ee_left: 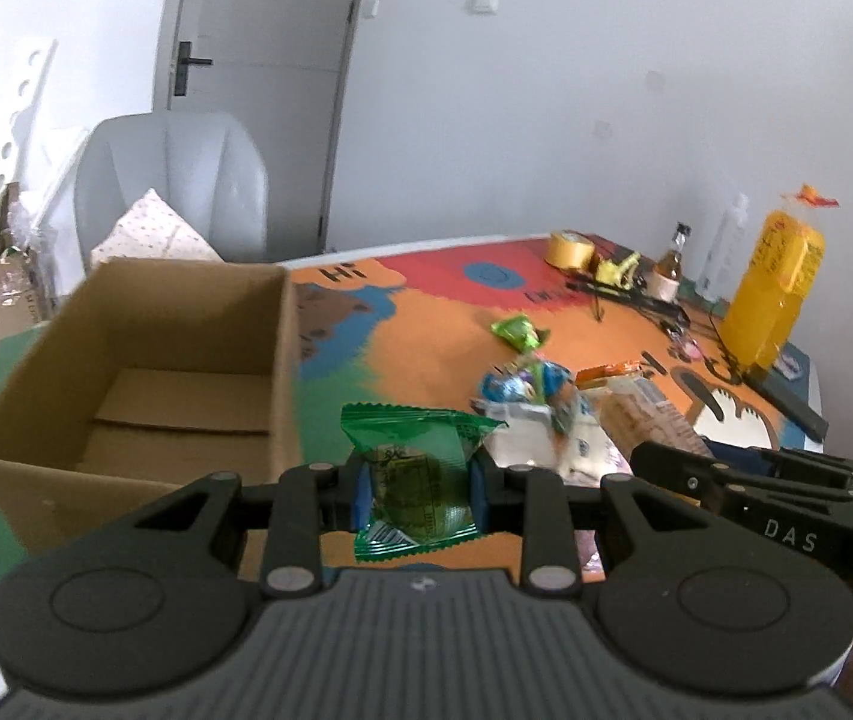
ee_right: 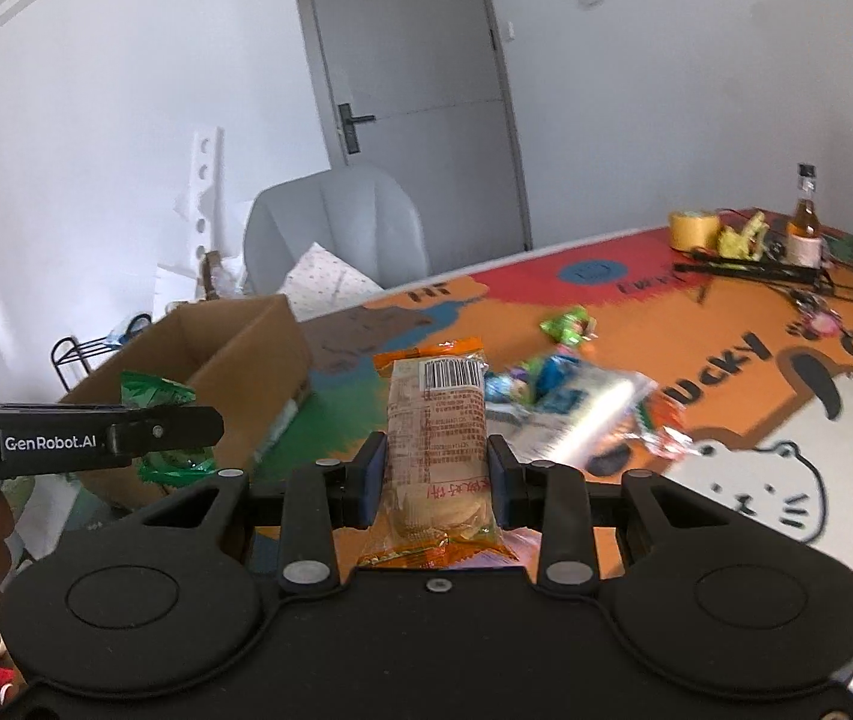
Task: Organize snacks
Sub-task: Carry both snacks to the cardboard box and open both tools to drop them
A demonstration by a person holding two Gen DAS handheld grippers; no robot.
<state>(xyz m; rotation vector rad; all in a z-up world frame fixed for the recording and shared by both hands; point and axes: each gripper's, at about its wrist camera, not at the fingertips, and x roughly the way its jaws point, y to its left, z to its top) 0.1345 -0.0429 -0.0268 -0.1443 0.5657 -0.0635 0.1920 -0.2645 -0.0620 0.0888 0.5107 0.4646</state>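
Observation:
My left gripper [ee_left: 420,480] is shut on a green snack packet [ee_left: 417,474], held above the table just right of the open cardboard box [ee_left: 144,372]. The box looks empty inside. My right gripper [ee_right: 435,474] is shut on an orange-ended biscuit packet [ee_right: 435,420] with a barcode, held above the mat. In the right wrist view the left gripper [ee_right: 162,426] and its green packet [ee_right: 156,390] show beside the box [ee_right: 234,348]. A pile of loose snacks [ee_left: 534,396] lies mid-table, also in the right wrist view [ee_right: 570,390]. A light green packet [ee_left: 519,330] lies apart behind it.
A colourful cartoon mat [ee_right: 726,360] covers the table. At the far right stand a yellow tape roll [ee_left: 570,249], a small bottle [ee_left: 672,258], a tall yellow bag [ee_left: 777,294] and black cables [ee_left: 636,294]. A grey chair [ee_left: 174,180] with a cushion stands behind the box.

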